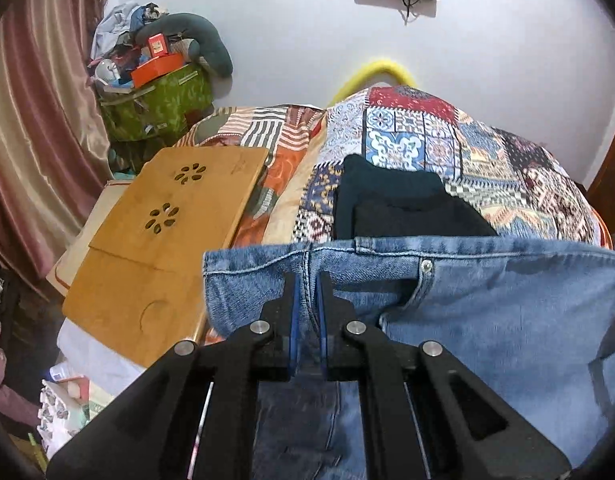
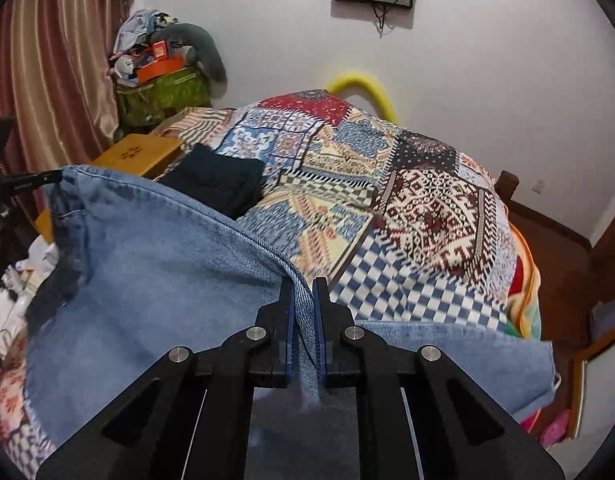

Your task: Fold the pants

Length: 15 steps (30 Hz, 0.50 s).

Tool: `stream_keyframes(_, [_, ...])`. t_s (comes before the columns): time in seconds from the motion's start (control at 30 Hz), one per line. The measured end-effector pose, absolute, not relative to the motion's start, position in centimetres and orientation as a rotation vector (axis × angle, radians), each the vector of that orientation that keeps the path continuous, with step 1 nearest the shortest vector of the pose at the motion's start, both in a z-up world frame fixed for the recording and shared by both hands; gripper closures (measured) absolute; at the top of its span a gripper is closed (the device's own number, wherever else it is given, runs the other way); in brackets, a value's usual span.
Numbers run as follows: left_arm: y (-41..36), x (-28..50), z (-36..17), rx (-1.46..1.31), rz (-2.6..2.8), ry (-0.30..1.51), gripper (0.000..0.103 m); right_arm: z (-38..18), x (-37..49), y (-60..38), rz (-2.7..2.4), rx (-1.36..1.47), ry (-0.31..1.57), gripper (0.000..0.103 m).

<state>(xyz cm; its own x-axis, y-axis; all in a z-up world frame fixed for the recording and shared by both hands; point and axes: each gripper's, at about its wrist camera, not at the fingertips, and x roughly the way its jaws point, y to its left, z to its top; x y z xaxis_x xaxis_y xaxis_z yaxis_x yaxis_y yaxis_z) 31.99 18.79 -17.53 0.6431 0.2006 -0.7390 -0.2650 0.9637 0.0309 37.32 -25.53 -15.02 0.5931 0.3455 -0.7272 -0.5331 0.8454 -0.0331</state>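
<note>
Light blue jeans [image 1: 487, 312] hang lifted above a bed with a patchwork cover [image 1: 427, 136]. My left gripper [image 1: 307, 280] is shut on the jeans' waistband, by the seam left of the metal button [image 1: 426, 266]. In the right wrist view the same jeans [image 2: 155, 272] spread to the left, and my right gripper [image 2: 303, 286] is shut on a stitched edge of the denim. The cloth stretches between the two grips. The left gripper's black fingers [image 2: 23, 182] show at the far left edge of the right wrist view.
Folded dark garments [image 1: 395, 204] lie on the patchwork cover [image 2: 407, 200] behind the jeans. A wooden lap tray [image 1: 163, 232] rests at the bed's left side. A green bag piled with clutter [image 1: 159, 104] stands in the corner by a curtain [image 1: 39, 128]. A yellow hoop [image 1: 371, 74] leans on the wall.
</note>
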Motion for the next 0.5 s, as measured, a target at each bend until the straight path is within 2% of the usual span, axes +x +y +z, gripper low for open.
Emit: stream_keyframes(0.5, [19.1, 17.8, -17.7, -0.073, 0.298, 0.823, 0.096, -16.1, 25.3, -27.8, 0.587, -0.188, 0.838, 0.095])
